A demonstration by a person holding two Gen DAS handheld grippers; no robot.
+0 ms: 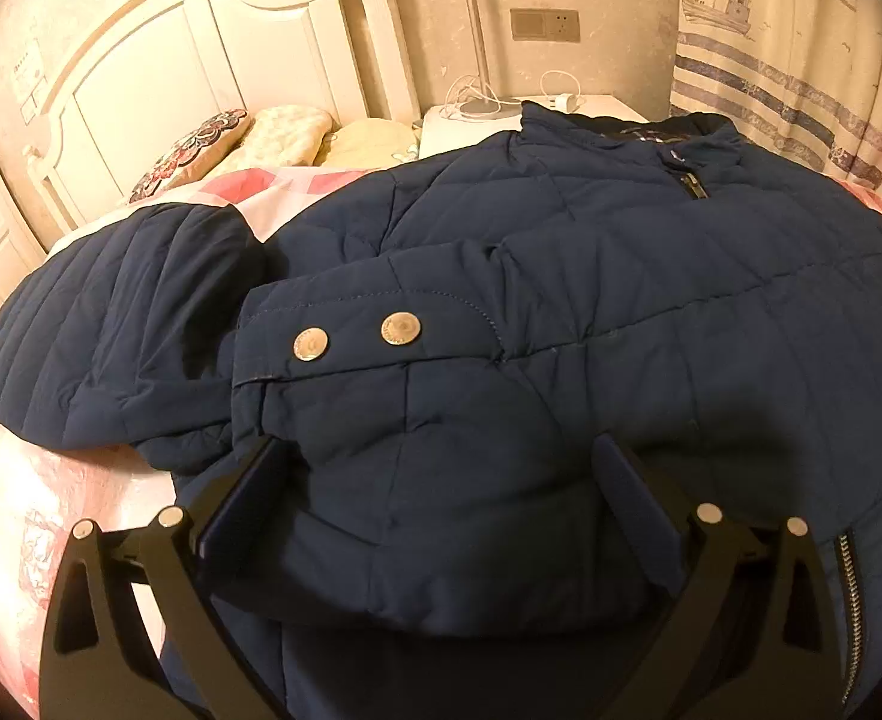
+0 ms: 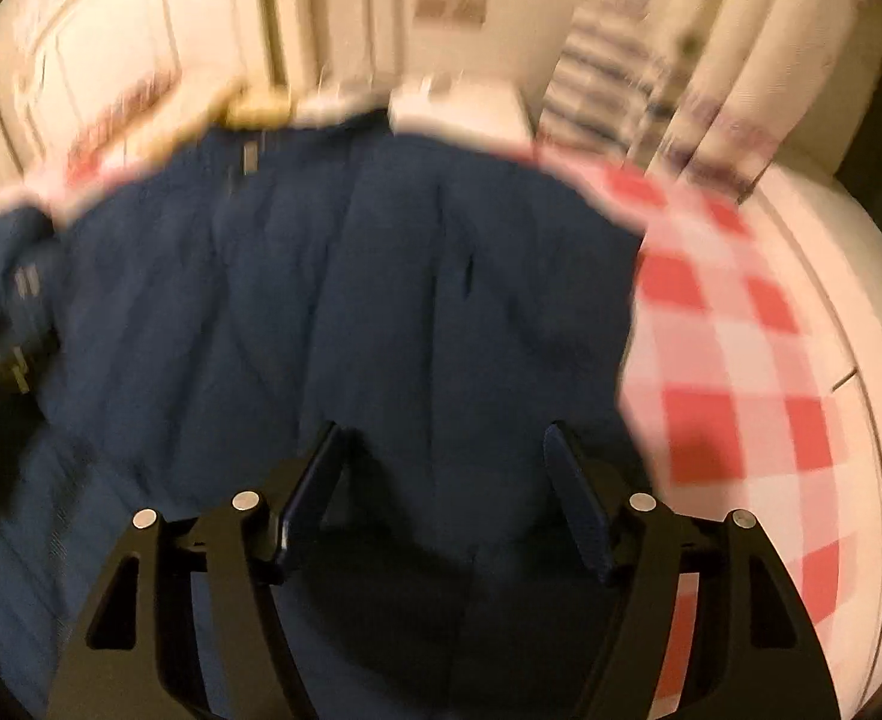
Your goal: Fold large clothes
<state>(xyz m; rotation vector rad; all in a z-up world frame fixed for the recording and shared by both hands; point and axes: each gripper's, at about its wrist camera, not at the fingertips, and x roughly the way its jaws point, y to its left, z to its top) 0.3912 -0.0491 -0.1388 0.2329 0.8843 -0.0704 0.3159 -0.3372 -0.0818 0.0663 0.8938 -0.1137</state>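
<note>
A navy quilted jacket [image 1: 591,276] lies spread on the bed, collar toward the far wall. One sleeve is folded across its front, the cuff with two metal snaps [image 1: 357,336] lying near the middle. My left gripper [image 1: 441,456] is open, its fingers wide apart over the folded sleeve end, with fabric bulging between them. The jacket [image 2: 333,300] fills the blurred right wrist view. My right gripper [image 2: 447,438] is open just above the jacket's lower right part, holding nothing.
The bed has a red and white checked cover [image 2: 735,330]. Pillows [image 1: 231,144] lie by the white headboard [image 1: 201,42]. A white nightstand [image 1: 501,114] with a lamp and cables stands behind the jacket. A curtain [image 1: 789,60] hangs at the right.
</note>
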